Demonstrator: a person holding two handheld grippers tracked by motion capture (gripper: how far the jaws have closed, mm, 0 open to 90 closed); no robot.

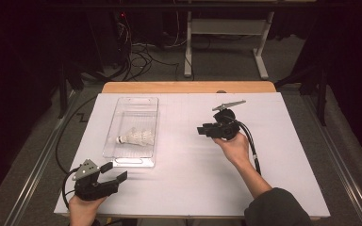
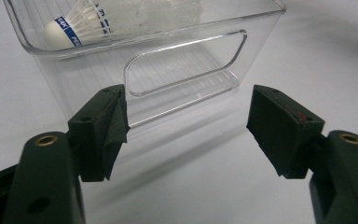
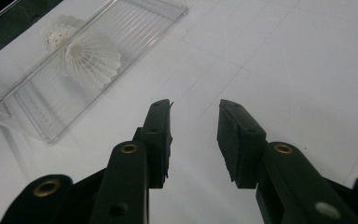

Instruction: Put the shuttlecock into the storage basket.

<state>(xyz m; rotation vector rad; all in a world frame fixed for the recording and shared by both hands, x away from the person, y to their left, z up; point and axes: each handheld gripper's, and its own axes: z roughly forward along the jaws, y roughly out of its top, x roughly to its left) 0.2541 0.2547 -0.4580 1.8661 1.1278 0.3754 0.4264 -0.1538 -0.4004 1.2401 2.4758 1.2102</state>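
I have the left gripper [image 1: 114, 172] low at the near left corner of the table [image 1: 193, 188], level with the sheet. Its jaws stand spread wide, nothing between them. In the left gripper view they point at the near end wall of the bin [image 2: 177, 70], at its cut-out handle, and stop short of it.

The right gripper [image 1: 201, 130] I hold above mid-table, right of the bin, jaws turned left toward it. The jaws are part open with a clear gap and bare white sheet between them. Nothing held.

The bin [image 1: 134, 162] is clear plastic, long and narrow. It sits on the left half of the table, long side running away from me.

The shuttlecock [image 1: 135, 138] lies on its side inside the bin, about midway along, cork toward the bin's left wall, feathers toward the right wall. In the left gripper view the cork [image 2: 58, 32] shows a blue band with letters too small for me to read. In the right gripper view the shuttlecock [image 3: 91, 58] is seen through the bin's wall, skirt facing the camera.

Both grippers are apart from the bin and well apart from each other. The right gripper's cable [image 1: 252, 141] trails back along my forearm.
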